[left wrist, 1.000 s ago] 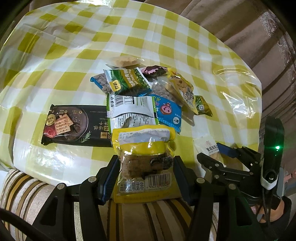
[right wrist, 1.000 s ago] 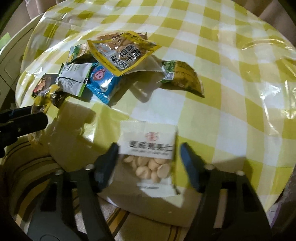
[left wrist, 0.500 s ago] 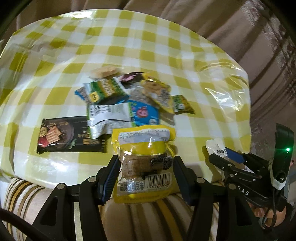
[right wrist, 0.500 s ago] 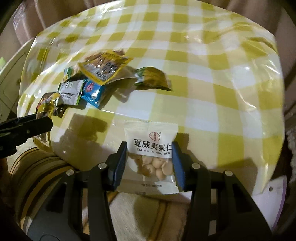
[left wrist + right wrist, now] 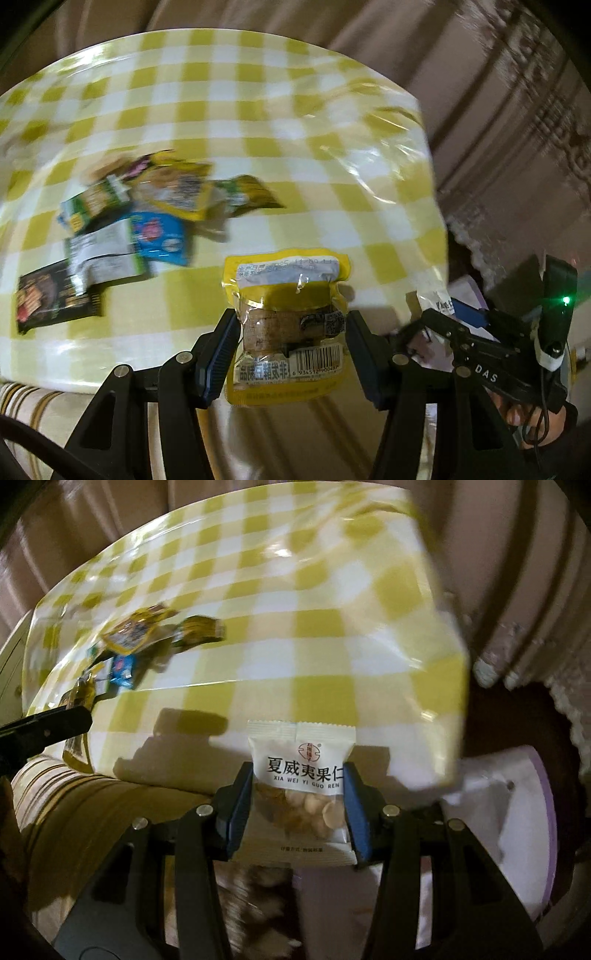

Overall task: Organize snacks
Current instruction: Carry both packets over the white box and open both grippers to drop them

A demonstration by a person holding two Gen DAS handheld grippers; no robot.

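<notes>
My left gripper [image 5: 291, 332] is shut on a yellow snack packet [image 5: 288, 291] with a barcode, held up just off the table's near edge. Its blue pads press both sides of the packet. In the right wrist view my right gripper [image 5: 299, 794] is shut on a white nut packet [image 5: 301, 753], also lifted near the table's front right corner. The left wrist view shows the right gripper [image 5: 443, 317] at the far right, a hand behind it. A pile of snack packets [image 5: 147, 206] lies on the yellow checked tablecloth [image 5: 258, 110], with a black cracker packet [image 5: 51, 299] at its left.
A striped cushion or sofa [image 5: 92, 805] lies below the table's near edge. To the lower right sits a white thing with a lilac rim [image 5: 517, 812]. Brown striped fabric [image 5: 498, 110] rises behind and to the right of the table.
The right gripper closed on the white nut packet and lifted it off the table. Both grippers, each with its packet, moved right toward the table's corner; the pile slid left in view.
</notes>
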